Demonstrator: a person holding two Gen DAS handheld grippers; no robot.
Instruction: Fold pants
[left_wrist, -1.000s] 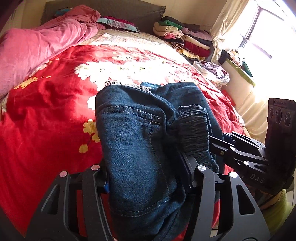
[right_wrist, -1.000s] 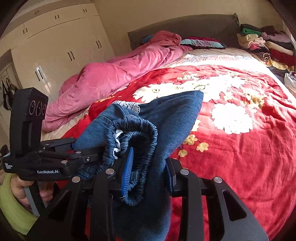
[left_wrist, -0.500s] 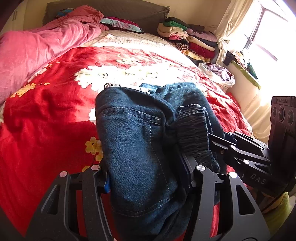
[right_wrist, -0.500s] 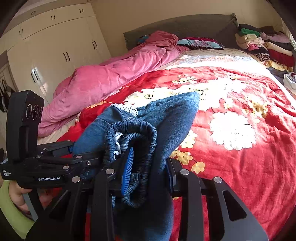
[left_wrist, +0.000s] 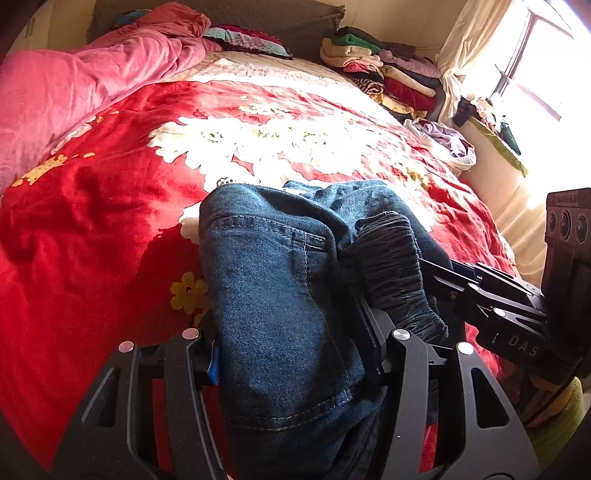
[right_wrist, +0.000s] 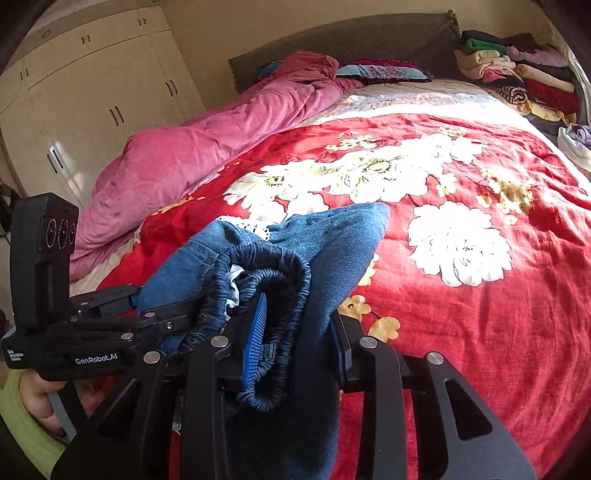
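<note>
Both claws — left claw (left_wrist: 295, 354), right claw (right_wrist: 295, 354) — clamped on bunched denim pants (left_wrist: 280, 295) above the bed's (right_wrist: 480, 314) near edge; next, lay flat.

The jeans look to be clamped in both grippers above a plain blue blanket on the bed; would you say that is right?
Not quite: the blanket is red with white flowers, not plain blue, as the right wrist view shows. The rest holds: the jeans are clamped in both the left gripper and the right gripper.
</note>
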